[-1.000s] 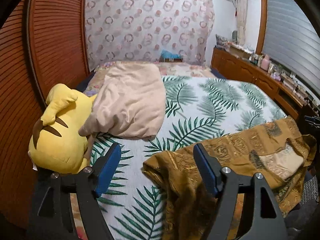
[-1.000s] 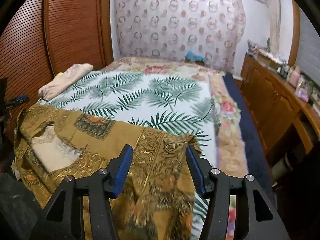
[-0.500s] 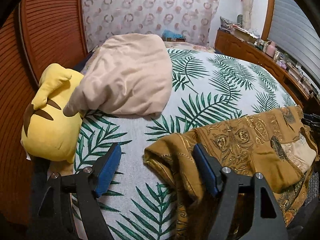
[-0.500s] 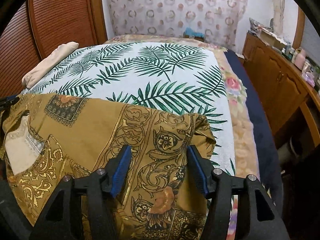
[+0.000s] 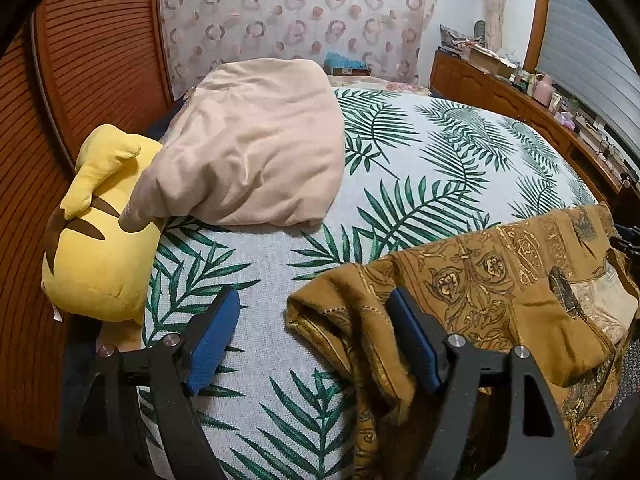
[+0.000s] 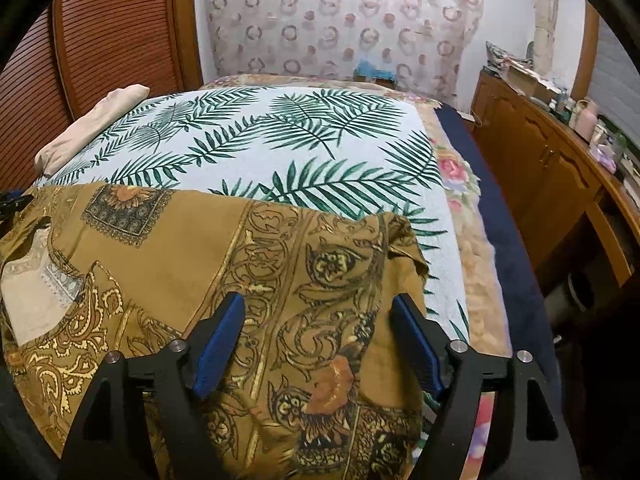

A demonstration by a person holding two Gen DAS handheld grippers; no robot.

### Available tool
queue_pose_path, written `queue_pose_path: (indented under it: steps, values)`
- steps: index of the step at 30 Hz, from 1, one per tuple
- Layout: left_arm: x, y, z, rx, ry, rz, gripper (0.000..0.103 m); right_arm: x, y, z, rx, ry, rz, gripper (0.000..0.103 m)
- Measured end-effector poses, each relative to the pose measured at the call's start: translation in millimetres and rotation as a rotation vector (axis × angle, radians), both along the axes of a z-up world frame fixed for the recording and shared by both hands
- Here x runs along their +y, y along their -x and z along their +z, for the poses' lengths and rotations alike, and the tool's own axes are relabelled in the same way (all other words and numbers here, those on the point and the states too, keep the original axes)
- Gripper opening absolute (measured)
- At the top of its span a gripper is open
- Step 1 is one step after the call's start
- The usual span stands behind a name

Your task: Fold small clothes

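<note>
A mustard-brown patterned garment (image 6: 208,256) with a cream neck panel lies spread across the near end of the bed; it also shows in the left wrist view (image 5: 500,292). My left gripper (image 5: 316,312) is open, low over the garment's left corner, which bunches by its right finger. My right gripper (image 6: 318,316) is open, low over the garment's right corner, with cloth between the blue pads. Neither is closed on the cloth.
The bed has a white palm-leaf cover (image 5: 420,168). A beige pillow (image 5: 248,152) and a yellow plush toy (image 5: 100,240) lie at its left side by a wooden slatted wall. A wooden dresser (image 6: 560,168) runs along the right.
Both grippers have moved forward and lower toward the garment's corners. The garment has shifted a little up the bed. Jaws stayed open.
</note>
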State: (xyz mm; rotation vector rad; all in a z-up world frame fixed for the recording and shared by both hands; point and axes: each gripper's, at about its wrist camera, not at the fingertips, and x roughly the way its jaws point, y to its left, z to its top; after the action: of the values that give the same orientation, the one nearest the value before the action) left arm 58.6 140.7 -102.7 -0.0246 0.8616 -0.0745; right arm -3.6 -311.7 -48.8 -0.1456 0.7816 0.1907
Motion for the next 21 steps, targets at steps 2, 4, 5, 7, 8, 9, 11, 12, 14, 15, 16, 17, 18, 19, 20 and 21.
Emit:
queue_pose_path:
  steps: [2, 4, 5, 7, 8, 9, 11, 12, 14, 15, 16, 17, 18, 19, 20, 21]
  values:
    - [-0.6, -1.0, 0.0, 0.001, -0.004, -0.001, 0.078, -3.7, -0.7, -0.7, 0.011, -0.008, -0.015, 0.084]
    - [-0.9, -1.1, -0.4, 0.002, -0.009, -0.001, 0.078, -7.4, -1.5, 0.3, 0.030, -0.007, -0.003, 0.084]
    - [-0.7, -1.3, -0.4, 0.002, -0.009, -0.002, 0.078, -9.9, -2.2, 1.4, 0.043, -0.008, 0.009, 0.084]
    - [-0.8, -1.3, -0.5, 0.003, -0.012, -0.002, 0.078, -16.2, -5.0, 4.2, 0.061, -0.023, 0.016, 0.084]
    - [-0.8, -1.2, -0.8, 0.003, -0.013, -0.002, 0.079, -19.1, -6.8, 5.5, 0.065, -0.026, 0.012, 0.084]
    - [-1.0, -1.2, -0.9, 0.003, -0.014, -0.002, 0.079, -22.2, -9.5, 7.2, 0.068, -0.025, 0.003, 0.084]
    - [-1.1, -1.3, -0.9, 0.004, -0.017, -0.003, 0.079, -27.8, -15.9, 9.5, 0.074, -0.040, 0.004, 0.084]
    - [-1.9, -1.2, -0.9, 0.005, -0.018, -0.003, 0.079, -31.0, -20.3, 10.5, 0.077, -0.046, 0.005, 0.084]
    - [-2.1, -1.4, -0.8, 0.005, -0.017, -0.003, 0.079, -37.0, -29.0, 12.6, 0.074, -0.049, -0.002, 0.079]
    - [-2.2, -1.3, -0.8, 0.005, -0.018, -0.003, 0.079, -39.9, -33.4, 13.0, 0.076, -0.054, -0.001, 0.078]
    - [-2.1, -1.4, -0.8, 0.005, -0.017, -0.003, 0.079, -42.1, -37.7, 13.3, 0.079, -0.065, 0.003, 0.076]
    - [-2.1, -1.5, -0.8, 0.005, -0.018, -0.003, 0.079, -43.4, -41.6, 13.0, 0.082, -0.073, 0.005, 0.071]
    - [-2.1, -1.4, -0.9, 0.005, -0.018, -0.003, 0.079, -45.1, -45.0, 13.1, 0.083, -0.081, 0.006, 0.067]
    - [-2.1, -1.5, -0.9, 0.005, -0.018, -0.003, 0.080, -45.4, -47.6, 13.6, 0.082, -0.081, 0.010, 0.064]
    - [-2.0, -1.5, -1.0, 0.005, -0.017, -0.004, 0.080, -44.5, -49.3, 13.8, 0.081, -0.078, 0.017, 0.060]
    - [-2.2, -1.5, -0.9, 0.005, -0.018, -0.003, 0.080, -43.1, -50.2, 13.7, 0.080, -0.074, 0.025, 0.055]
